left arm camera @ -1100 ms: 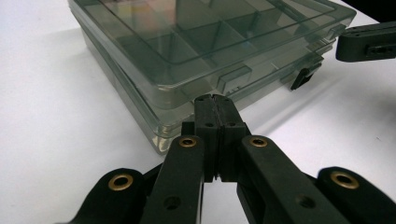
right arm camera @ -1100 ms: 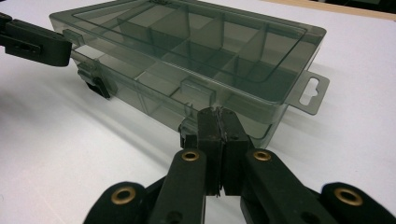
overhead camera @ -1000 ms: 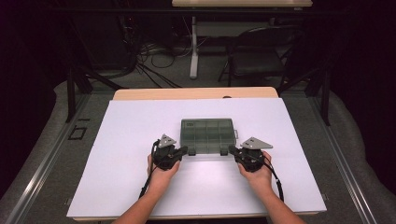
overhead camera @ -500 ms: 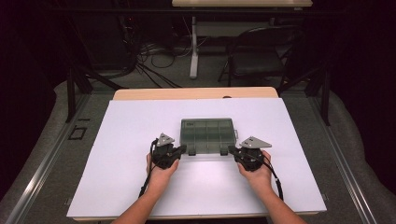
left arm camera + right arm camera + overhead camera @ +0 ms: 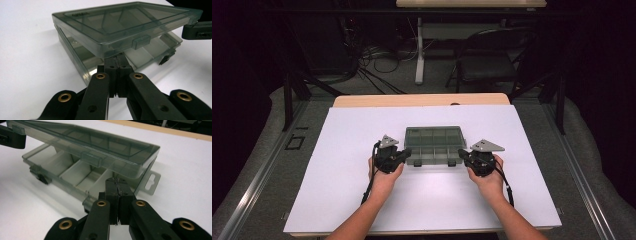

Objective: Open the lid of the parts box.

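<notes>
You had the smoky clear compartment box (image 5: 434, 145) near the middle of the white table (image 5: 337, 200), between your two hands. Its lid (image 5: 120, 23) stood partly raised above the divided tray (image 5: 75, 173), tilted up at the near edge. Your left gripper (image 5: 116, 58) had its jaws pressed together, tips under the lid's near left corner. Your right gripper (image 5: 116, 185) likewise had its jaws closed flat against each other, tips tucked beneath the lid's near right corner.

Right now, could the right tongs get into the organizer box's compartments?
Probably yes: the lid is propped up off the organizer box, leaving the front gap open, and the shut right tongs sit at that corner already.
</notes>
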Action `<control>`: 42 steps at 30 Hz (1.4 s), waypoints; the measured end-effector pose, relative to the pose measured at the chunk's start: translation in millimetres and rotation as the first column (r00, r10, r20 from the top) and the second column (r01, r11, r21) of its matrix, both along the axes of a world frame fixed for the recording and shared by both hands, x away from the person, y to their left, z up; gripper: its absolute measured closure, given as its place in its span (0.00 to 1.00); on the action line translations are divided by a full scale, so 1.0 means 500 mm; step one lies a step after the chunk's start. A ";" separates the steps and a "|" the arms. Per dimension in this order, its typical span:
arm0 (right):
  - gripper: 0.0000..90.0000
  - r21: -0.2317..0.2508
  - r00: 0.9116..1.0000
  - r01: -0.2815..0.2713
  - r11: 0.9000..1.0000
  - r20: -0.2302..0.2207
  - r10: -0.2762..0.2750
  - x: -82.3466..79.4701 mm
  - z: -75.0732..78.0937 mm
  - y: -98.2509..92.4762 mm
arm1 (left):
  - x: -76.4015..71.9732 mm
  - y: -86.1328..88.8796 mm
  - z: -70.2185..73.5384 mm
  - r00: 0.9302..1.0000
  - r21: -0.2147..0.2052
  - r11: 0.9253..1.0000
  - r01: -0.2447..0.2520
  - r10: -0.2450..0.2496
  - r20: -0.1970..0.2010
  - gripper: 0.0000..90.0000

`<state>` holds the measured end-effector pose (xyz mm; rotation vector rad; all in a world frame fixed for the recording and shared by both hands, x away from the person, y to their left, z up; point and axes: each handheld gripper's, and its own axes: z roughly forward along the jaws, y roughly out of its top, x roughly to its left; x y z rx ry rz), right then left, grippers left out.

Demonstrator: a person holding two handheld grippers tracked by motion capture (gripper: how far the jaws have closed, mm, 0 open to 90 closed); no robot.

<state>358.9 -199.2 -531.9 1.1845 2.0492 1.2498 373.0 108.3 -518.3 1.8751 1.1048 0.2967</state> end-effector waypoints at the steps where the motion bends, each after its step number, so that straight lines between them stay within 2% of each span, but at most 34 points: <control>1: 0.99 0.000 1.000 0.002 1.000 0.001 -0.002 0.005 0.004 0.001 | 0.004 -0.001 0.005 1.000 0.004 1.000 -0.002 0.002 0.002 1.00; 6: 0.99 0.020 1.000 0.016 1.000 0.003 -0.016 0.033 0.025 0.003 | 0.024 -0.002 0.032 1.000 -0.007 1.000 -0.015 0.015 0.015 1.00; 13: 0.98 0.025 1.000 0.018 1.000 0.003 -0.018 0.037 0.029 0.004 | 0.024 -0.002 0.032 1.000 -0.007 1.000 -0.015 0.015 0.015 1.00; 14: 0.98 0.025 1.000 0.018 1.000 0.003 -0.018 0.037 0.029 0.004 | 0.061 -0.003 0.068 0.999 -0.006 0.999 -0.040 0.040 0.031 1.00; 15: 0.98 0.025 1.000 0.018 1.000 0.003 -0.018 0.037 0.029 0.004 | 0.061 -0.003 0.068 0.999 -0.006 0.999 -0.040 0.040 0.031 1.00; 16: 0.98 0.050 0.999 0.036 0.998 0.015 -0.037 0.089 0.082 0.006 | 0.070 -0.003 0.078 0.998 0.001 0.999 -0.042 0.042 0.038 1.00; 25: 0.98 0.043 0.997 0.064 0.997 0.035 -0.066 0.125 0.107 0.013 | 0.109 -0.010 0.101 0.997 -0.022 0.997 -0.072 0.073 0.040 0.99; 34: 0.98 0.067 0.996 0.083 0.994 0.034 -0.086 0.137 0.110 0.007 | 0.119 -0.015 0.103 0.995 -0.016 0.996 -0.086 0.086 0.047 0.99; 42: 0.94 0.074 0.996 0.071 0.995 0.040 -0.074 0.127 0.108 0.008 | 0.119 -0.014 0.104 0.995 -0.011 0.996 -0.085 0.085 0.049 0.99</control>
